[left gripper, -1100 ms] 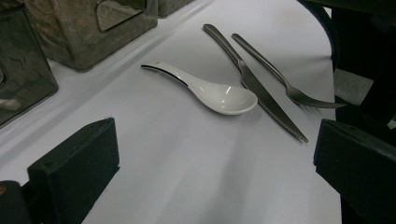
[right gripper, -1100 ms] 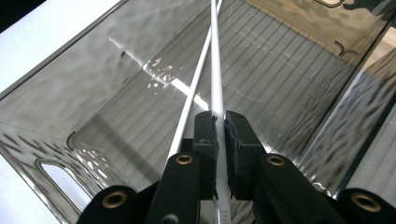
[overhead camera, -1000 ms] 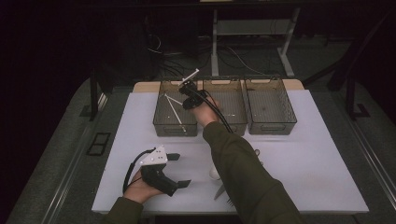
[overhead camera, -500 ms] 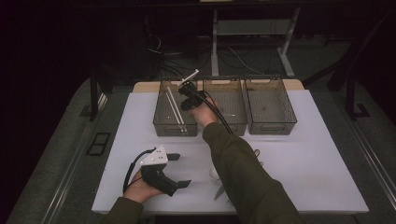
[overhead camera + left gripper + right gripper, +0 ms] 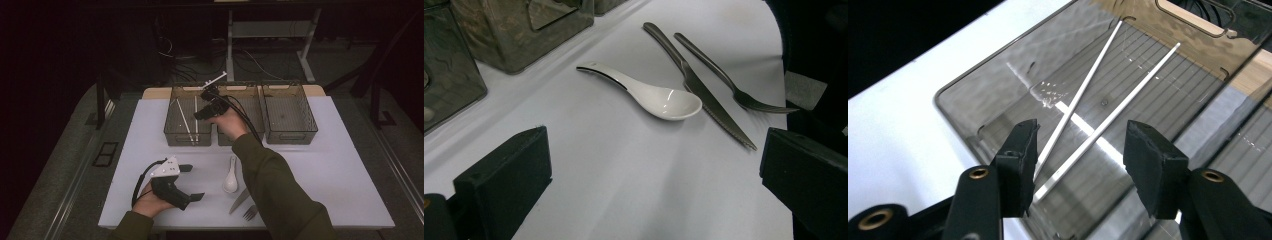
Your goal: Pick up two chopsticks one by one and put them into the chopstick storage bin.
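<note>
Two white chopsticks (image 5: pixel 1083 120) lie crossed in the left clear bin (image 5: pixel 175 122); in the high view the chopsticks (image 5: pixel 195 117) show as thin pale lines. My right gripper (image 5: pixel 1080 150) hovers above that bin, open, nothing between its jaws; from above the right gripper (image 5: pixel 207 107) sits over the bin's right edge. My left gripper (image 5: pixel 192 182) rests open near the table's front left. Ahead of it lie a white ceramic spoon (image 5: pixel 649 92), a knife (image 5: pixel 704 92) and a fork (image 5: pixel 731 85). From above the spoon (image 5: pixel 230 176), knife (image 5: pixel 240 200) and fork (image 5: pixel 250 212) lie beside my right sleeve.
Three clear bins stand in a row at the back: the middle bin (image 5: pixel 250 107) and the right bin (image 5: pixel 290 112) beside the left one. The white table top (image 5: pixel 340 170) spreads to the right. Cables trail on the dark floor behind.
</note>
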`<state>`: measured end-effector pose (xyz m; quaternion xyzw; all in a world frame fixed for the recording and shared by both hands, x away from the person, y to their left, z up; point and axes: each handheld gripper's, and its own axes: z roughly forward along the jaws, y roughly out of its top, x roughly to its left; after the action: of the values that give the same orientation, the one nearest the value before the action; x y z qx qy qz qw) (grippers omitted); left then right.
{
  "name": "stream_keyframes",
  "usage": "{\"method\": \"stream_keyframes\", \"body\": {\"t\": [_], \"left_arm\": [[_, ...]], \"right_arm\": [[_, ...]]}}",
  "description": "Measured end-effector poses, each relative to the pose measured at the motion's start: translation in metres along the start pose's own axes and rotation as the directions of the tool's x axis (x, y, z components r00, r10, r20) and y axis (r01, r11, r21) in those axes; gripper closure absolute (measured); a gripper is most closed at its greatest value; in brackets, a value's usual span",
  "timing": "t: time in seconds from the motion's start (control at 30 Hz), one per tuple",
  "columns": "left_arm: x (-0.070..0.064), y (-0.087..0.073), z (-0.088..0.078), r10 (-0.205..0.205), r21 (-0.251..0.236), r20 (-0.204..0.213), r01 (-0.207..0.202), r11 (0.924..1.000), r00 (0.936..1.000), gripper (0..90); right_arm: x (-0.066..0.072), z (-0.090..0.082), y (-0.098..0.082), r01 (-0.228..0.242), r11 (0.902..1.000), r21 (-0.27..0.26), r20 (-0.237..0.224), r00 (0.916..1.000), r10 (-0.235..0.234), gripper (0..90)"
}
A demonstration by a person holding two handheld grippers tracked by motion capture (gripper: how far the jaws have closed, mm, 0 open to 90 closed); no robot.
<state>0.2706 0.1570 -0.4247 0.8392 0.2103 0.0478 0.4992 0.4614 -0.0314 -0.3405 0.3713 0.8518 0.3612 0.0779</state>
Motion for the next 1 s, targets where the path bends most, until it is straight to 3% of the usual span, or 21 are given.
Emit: {"method": "stream_keyframes", "body": {"t": [0.4,0.47,0.87,1.0], "left_arm": [[0.000,-0.002,-0.001,0.005,0.017,-0.012,-0.004,0.9998,0.9999,0.0],[-0.001,-0.003,0.000,-0.009,0.013,-0.012,0.009,0.9999,0.9999,0.0],[-0.001,-0.005,-0.002,-0.016,0.021,-0.030,0.016,0.9996,0.9994,0.0],[0.000,-0.005,-0.001,-0.015,0.024,-0.033,0.016,0.9996,0.9994,0.0]], "right_arm": [[-0.009,-0.049,-0.042,0.053,0.9965,-0.064,-0.058,0.9967,-0.057,38.2],[-0.010,-0.056,-0.050,0.052,0.9958,-0.075,-0.064,0.9963,-0.056,36.2],[-0.016,-0.091,-0.107,0.089,0.9840,-0.154,-0.074,0.9921,-0.101,30.6],[-0.017,-0.100,-0.130,0.079,0.9821,-0.171,-0.079,0.9924,-0.094,30.5]]}}
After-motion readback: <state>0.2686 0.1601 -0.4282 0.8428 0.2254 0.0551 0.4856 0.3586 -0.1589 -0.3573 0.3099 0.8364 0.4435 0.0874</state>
